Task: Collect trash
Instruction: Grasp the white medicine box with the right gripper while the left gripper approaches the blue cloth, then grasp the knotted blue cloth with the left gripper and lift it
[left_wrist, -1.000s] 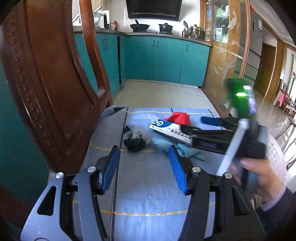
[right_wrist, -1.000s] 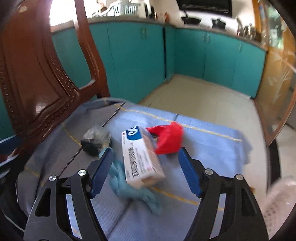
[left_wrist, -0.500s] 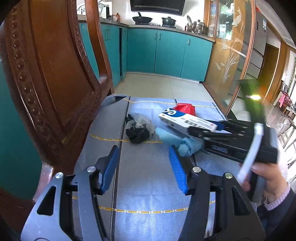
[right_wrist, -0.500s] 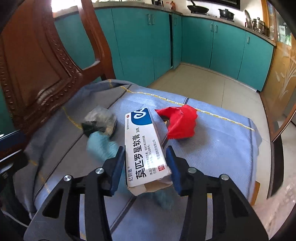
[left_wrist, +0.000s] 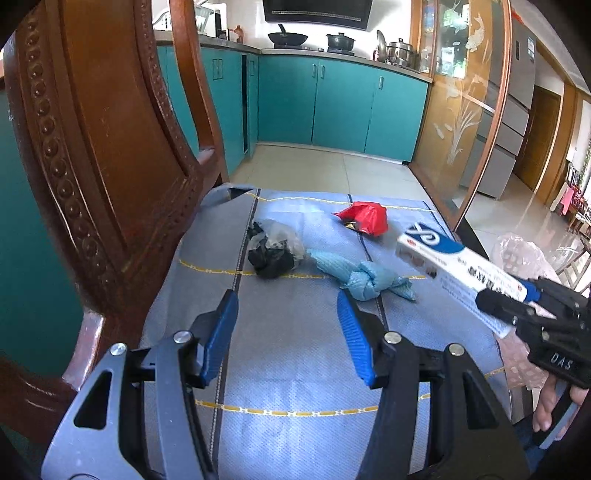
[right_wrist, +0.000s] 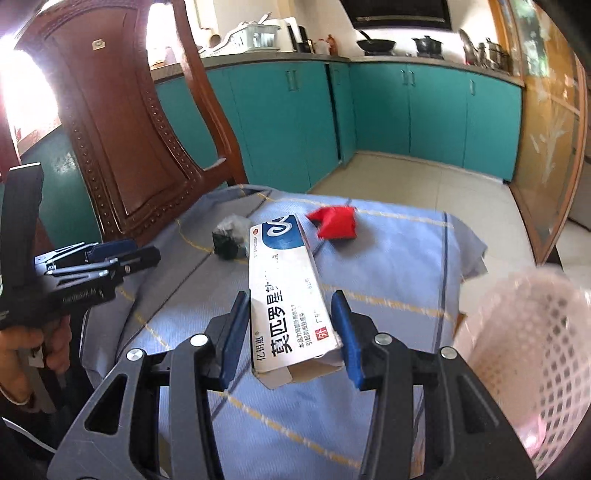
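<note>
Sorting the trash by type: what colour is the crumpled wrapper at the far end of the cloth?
Red; the wrapper shows best in the left wrist view.

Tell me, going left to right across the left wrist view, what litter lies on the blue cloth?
Black and clear crumpled plastic bag → knotted light-blue cloth wad → red crumpled wrapper, farther back.

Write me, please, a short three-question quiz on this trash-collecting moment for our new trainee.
1. True or false: the right tool holds the white and blue box above the blue cloth.
2. Which item lies nearest the left tool: A) red wrapper, B) knotted teal rag, C) black bag?
3. What stands at the right beside the cloth?

Key: 1 true; 2 B; 3 the pink mesh basket.
</note>
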